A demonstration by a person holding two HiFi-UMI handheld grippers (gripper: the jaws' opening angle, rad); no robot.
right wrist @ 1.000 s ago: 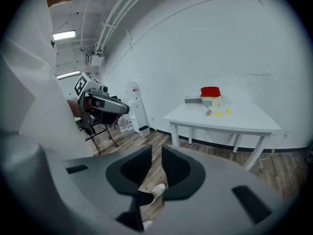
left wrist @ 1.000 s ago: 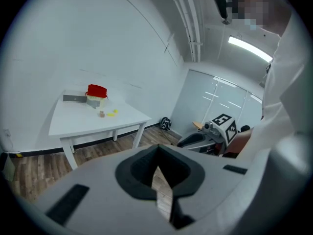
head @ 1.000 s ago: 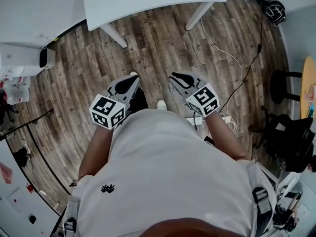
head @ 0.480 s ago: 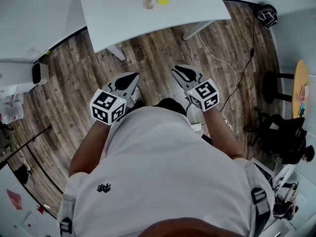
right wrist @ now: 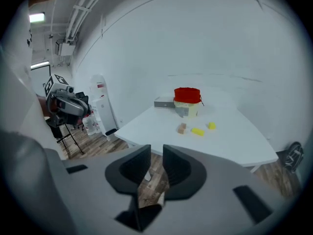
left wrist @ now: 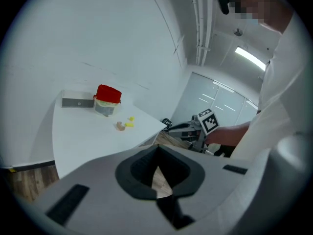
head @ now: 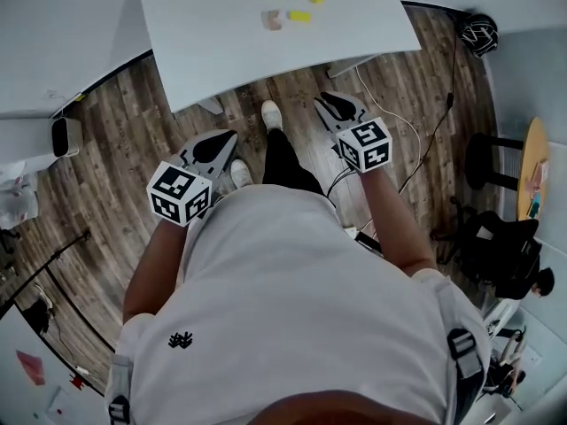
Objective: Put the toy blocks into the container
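Red-topped container [right wrist: 187, 105], contents unseen, on table [right wrist: 234, 143]; blocks [right wrist: 197, 131] at its six o'clock. Left gripper [left wrist: 156, 149] clenched empty; right gripper [right wrist: 155, 153] just opening, empty.

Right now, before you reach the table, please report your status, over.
Left tool shut, empty; right tool jaws just opened slightly, nothing between. Three toy blocks loose on white table, beside container. Red lid covers it.

Bright even light, sharp, fisheye-warped dark edges.
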